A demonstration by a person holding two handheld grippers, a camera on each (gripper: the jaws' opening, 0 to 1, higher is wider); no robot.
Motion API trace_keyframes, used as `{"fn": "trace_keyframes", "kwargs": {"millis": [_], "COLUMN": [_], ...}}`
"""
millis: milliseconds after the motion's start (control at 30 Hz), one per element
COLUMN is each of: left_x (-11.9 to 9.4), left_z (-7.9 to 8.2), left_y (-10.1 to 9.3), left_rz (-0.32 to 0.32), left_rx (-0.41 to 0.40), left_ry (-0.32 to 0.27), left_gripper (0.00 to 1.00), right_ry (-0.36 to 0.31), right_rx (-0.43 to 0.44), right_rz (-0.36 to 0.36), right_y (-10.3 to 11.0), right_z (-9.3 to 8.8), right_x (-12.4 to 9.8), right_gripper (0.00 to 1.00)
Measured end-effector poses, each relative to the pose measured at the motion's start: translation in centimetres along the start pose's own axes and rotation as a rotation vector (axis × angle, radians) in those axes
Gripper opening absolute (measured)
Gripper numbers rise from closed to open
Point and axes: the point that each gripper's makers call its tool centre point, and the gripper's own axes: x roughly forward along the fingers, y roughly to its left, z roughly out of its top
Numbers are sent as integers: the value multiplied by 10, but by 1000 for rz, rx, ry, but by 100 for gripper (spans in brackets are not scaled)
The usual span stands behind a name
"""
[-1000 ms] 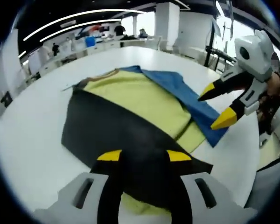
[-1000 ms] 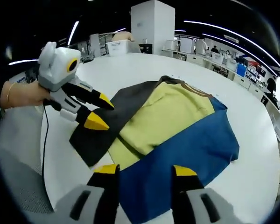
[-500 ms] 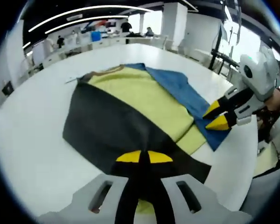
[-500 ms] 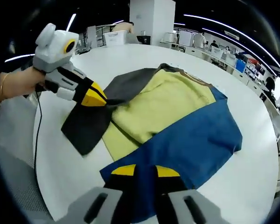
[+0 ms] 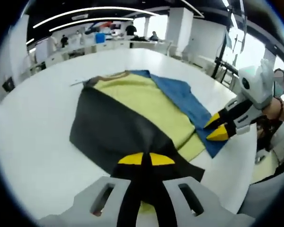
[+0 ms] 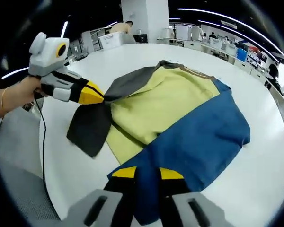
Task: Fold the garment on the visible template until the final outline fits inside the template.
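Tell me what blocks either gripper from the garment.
Nothing visible does. The left gripper is already shut on the black side of the black, yellow and blue garment, and the right gripper on its blue side.

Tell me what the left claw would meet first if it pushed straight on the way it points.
The left claw is shut on the garment, so it would likely just shove the dark panel across the white table.

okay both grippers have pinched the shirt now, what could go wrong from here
1. The left gripper holds only the edge of the black panel, and the right gripper only the blue panel; either thin pinch might slip during the fold.
2. The shirt lies near the edge of the white table, so the fabric could drag off the side.
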Motion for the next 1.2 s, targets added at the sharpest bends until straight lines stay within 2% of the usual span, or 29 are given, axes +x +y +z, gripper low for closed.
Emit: {"fn": "trace_keyframes", "kwargs": {"millis": [33,200,300,433,633,767,933,1033,1200], "left_x": [-1,-2,-2,-4,-9,-14,-21,-26,-36], "left_z": [1,2,3,5,9,13,20,23,28], "left_y": [1,2,1,3,5,8,12,18,33], "left_rz": [-1,-4,-8,-10,-13,-18,-36,-32,-7], "left_rx": [-4,-22,-29,-34,-44,-48,-102,-121,-143], "left_ry": [-1,-5,-7,-9,-15,-23,-53,-59,-85], "left_gripper": [0,0,0,0,0,0,0,0,0], "right_ry": [1,-3,-1,1,-15,-16,-51,-106,-124], "right_rx": [-24,-25,-26,-27,16,-24,45,138,151], "right_rz": [-22,-26,-19,-23,-22,-21,-8,0,9], "right_y": [-2,-2,-1,-1,-2,-1,-2,-5,-10], "right_z": [0,0,0,1,3,3,11,20,26], "right_x": [1,1,1,2,-3,-6,-15,-24,-35], "right_gripper": [13,12,1,0,0,0,0,0,0]}}
